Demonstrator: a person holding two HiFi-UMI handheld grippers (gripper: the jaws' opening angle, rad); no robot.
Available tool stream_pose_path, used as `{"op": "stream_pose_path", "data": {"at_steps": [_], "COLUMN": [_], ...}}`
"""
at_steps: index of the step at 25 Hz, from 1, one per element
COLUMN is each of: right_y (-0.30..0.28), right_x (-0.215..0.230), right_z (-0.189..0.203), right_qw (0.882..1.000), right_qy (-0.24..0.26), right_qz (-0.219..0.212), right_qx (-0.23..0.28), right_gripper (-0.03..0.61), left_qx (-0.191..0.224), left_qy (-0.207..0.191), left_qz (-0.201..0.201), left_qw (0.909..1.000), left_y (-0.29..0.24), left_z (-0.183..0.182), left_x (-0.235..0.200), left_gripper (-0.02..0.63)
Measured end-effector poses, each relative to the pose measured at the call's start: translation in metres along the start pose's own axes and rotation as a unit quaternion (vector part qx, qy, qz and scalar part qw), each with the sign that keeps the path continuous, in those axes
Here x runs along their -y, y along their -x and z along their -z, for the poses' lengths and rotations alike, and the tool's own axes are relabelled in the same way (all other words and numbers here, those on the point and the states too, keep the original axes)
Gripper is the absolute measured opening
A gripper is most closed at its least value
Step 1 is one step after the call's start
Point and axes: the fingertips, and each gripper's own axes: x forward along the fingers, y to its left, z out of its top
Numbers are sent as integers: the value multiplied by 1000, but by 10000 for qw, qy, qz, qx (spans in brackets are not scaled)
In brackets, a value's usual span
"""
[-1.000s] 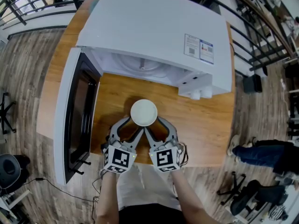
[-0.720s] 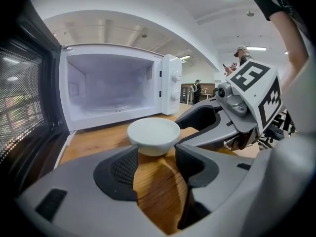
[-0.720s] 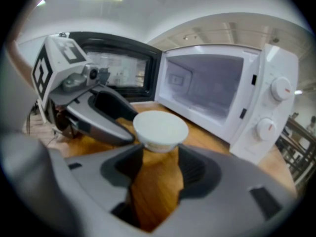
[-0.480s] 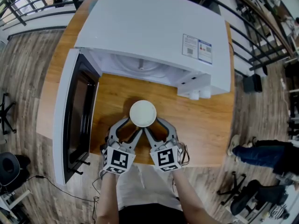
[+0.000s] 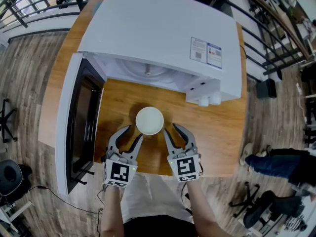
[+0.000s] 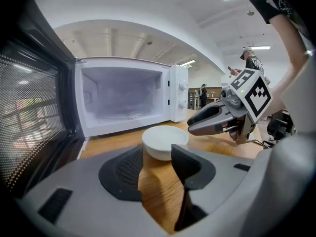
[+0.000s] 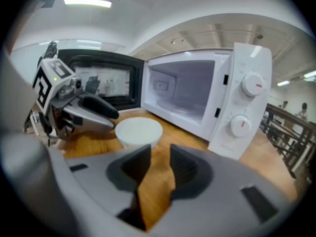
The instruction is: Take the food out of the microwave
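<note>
The print on the label (image 5: 206,52) atop the microwave (image 5: 158,28) is too small to be read, and most of its inside is hidden beneath its top in the head view. What is held in the bowl (image 5: 149,120) cannot be told; the right gripper view is blurred.

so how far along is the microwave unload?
Done: the white bowl is out, on the table before the open microwave, whose cavity looks empty. In hand: nothing; left gripper and right gripper sit near it without touching, fingers just been closing on nothing. Left: probably shutting the door.
</note>
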Motion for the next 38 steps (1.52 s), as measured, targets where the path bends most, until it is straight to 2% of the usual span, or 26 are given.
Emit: {"op": "stream_pose_path", "data": {"at_steps": [5, 6, 9, 14, 19, 24, 30, 38], "right_y": [5, 6, 7, 13, 21, 31, 47, 91], "right_x": [15, 17, 23, 35, 42, 48, 59, 69], "right_z": [-16, -20, -32, -57, -84, -114, -146, -201], "right_qw": [9992, 9988, 9971, 9942, 9934, 9906, 9859, 9767], "right_qy": [-283, -362, -595, -772, -669, -718, -882, -905], "right_qz": [167, 178, 168, 234, 251, 250, 397, 563], "right_qx": [237, 286, 442, 710, 898, 1138, 1364, 1865], "right_gripper": [58, 49, 40, 35, 37, 37, 37, 35], "left_qx": [356, 416, 483, 556, 859, 1106, 1492, 1759], "left_qy": [67, 151, 318, 270, 716, 449, 366, 647], "left_qz": [-557, -652, -755, -798, -941, -823, -689, -692], "left_qw": [9978, 9969, 9955, 9949, 9893, 9894, 9857, 9798], "left_y": [11, 12, 12, 11, 16, 18, 28, 61], "left_z": [-22, -27, -38, -57, -91, -127, -178, -233], "left_x": [-19, -22, -28, -35, -45, -48, -46, -47], "left_gripper": [52, 41, 34, 32, 32, 31, 31, 31]}}
